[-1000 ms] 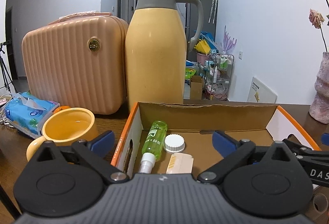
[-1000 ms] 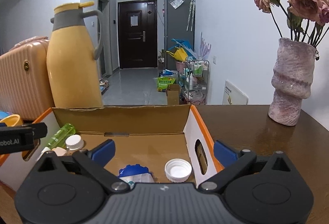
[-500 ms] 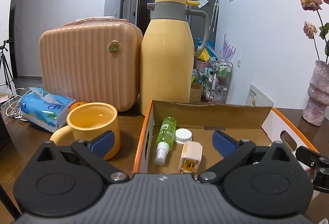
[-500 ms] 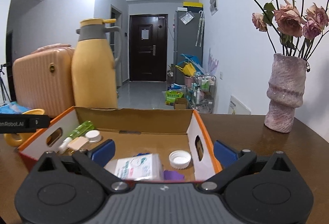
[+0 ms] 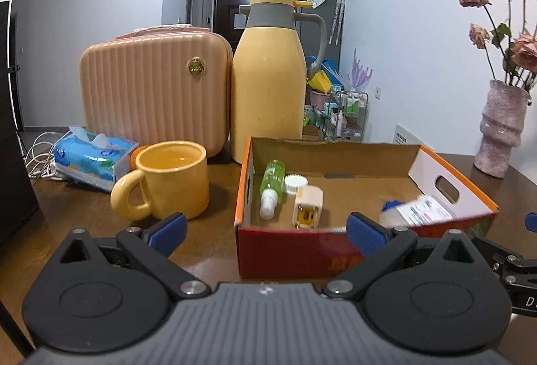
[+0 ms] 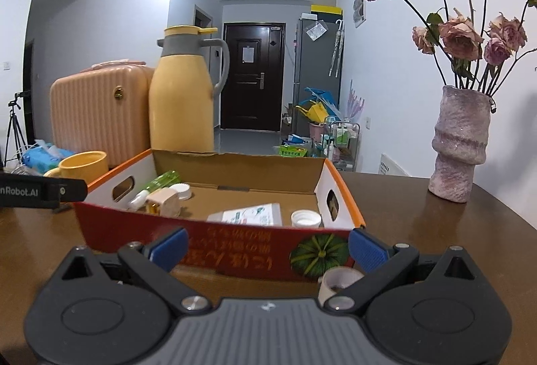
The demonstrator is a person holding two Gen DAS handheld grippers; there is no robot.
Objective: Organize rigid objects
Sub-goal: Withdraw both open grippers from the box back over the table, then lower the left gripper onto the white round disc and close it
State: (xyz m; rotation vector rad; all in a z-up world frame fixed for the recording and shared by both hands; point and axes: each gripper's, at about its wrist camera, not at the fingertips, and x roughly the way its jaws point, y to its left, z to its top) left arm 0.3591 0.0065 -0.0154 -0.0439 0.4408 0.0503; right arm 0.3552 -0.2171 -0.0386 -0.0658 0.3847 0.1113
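Now you've pulled both hand-held grippers, left point(image 5: 265, 230) and right point(image 6: 266, 247), back from the cardboard box point(image 6: 221, 252), jaws wide open and empty, so its contents look sorted.

One cardboard box point(image 6: 339, 194) on the table point(image 6: 453, 230), holding one green spray bottle point(image 5: 272, 189), two white caps point(image 6: 305, 219), one beige plug point(image 5: 308, 206), one white packet point(image 6: 255, 214). Beside it: one mug point(image 5: 167, 178), one thermos point(image 5: 268, 80), one vase point(image 6: 459, 143).
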